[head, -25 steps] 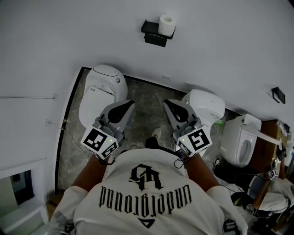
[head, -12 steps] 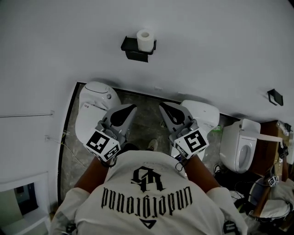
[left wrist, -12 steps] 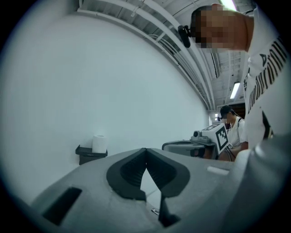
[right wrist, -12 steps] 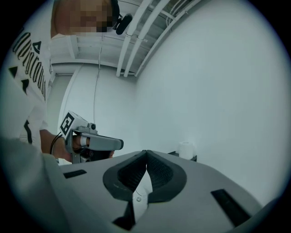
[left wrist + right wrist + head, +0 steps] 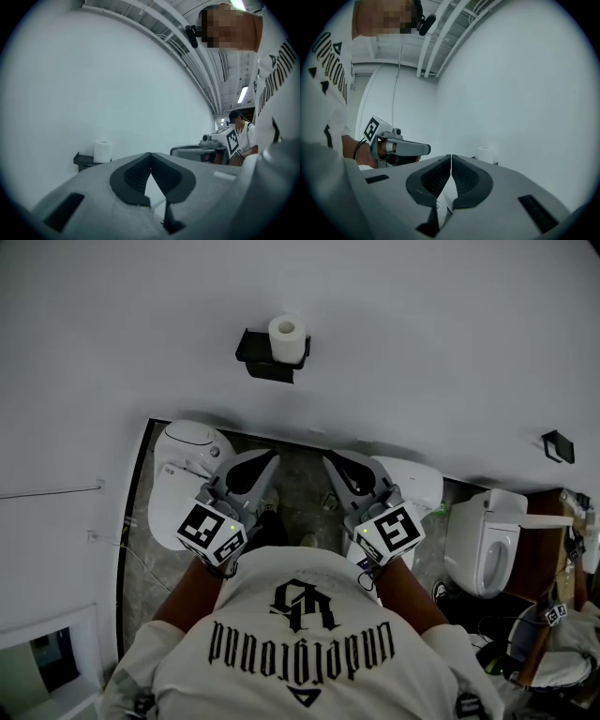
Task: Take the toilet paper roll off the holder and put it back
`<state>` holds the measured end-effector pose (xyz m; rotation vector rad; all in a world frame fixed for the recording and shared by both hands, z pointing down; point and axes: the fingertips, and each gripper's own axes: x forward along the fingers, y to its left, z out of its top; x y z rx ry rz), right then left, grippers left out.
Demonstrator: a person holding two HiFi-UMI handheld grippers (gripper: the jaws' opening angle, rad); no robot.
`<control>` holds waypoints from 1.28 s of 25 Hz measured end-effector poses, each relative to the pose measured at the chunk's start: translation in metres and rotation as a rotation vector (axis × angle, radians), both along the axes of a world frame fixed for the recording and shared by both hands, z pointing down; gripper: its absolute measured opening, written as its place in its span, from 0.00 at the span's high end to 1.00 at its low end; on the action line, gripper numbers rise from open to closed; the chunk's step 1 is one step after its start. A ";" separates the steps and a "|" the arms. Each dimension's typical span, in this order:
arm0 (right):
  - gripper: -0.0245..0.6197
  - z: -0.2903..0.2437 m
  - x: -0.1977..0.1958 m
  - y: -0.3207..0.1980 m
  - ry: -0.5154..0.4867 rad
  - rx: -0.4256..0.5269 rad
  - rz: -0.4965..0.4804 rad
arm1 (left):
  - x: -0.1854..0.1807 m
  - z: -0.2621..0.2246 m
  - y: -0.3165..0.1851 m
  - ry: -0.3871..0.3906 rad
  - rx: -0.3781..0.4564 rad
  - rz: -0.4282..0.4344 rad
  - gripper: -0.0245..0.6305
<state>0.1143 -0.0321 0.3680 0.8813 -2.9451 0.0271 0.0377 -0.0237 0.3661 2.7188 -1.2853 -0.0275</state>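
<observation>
- Head view: the toilet paper roll looks to stand upright on top of the black holder on the white wall, in the upper middle of the frame; the left gripper and the right gripper are low in the middle, well apart from the roll; both have their jaws closed with nothing in them; if they get to the roll closed like this they can only bump it; the roll seems to stand loose, so a bump could tip it off, and it might drop to the floor or onto the toilet below at the left.
- Left gripper view: the roll is at the lower left of the frame, off to the left of the closed jaw tips; the jaws are not lined up with it, so going straight ahead would hit the wall and not the roll; the right gripper shows at the middle right, and the two could knock together if both go for the roll.
- Right gripper view: the roll is small, just right of the shut, empty jaw tips in the lower middle; the jaws must open wide first; a hard squeeze could squash the soft roll; a weak one could let it slip.
</observation>
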 end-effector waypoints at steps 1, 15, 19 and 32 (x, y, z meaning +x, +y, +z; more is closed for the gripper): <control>0.94 -0.001 -0.002 -0.004 0.000 0.000 0.000 | -0.002 -0.001 -0.005 0.000 0.002 0.005 0.94; 0.94 0.001 -0.035 -0.091 0.000 -0.013 0.019 | -0.031 0.003 -0.095 -0.013 -0.005 0.052 0.94; 0.93 0.004 -0.045 -0.117 -0.007 -0.027 0.032 | -0.042 0.006 -0.120 -0.005 -0.018 0.055 0.94; 0.54 0.029 -0.071 -0.199 -0.015 -0.136 0.140 | -0.070 0.016 -0.186 -0.012 -0.049 0.107 0.94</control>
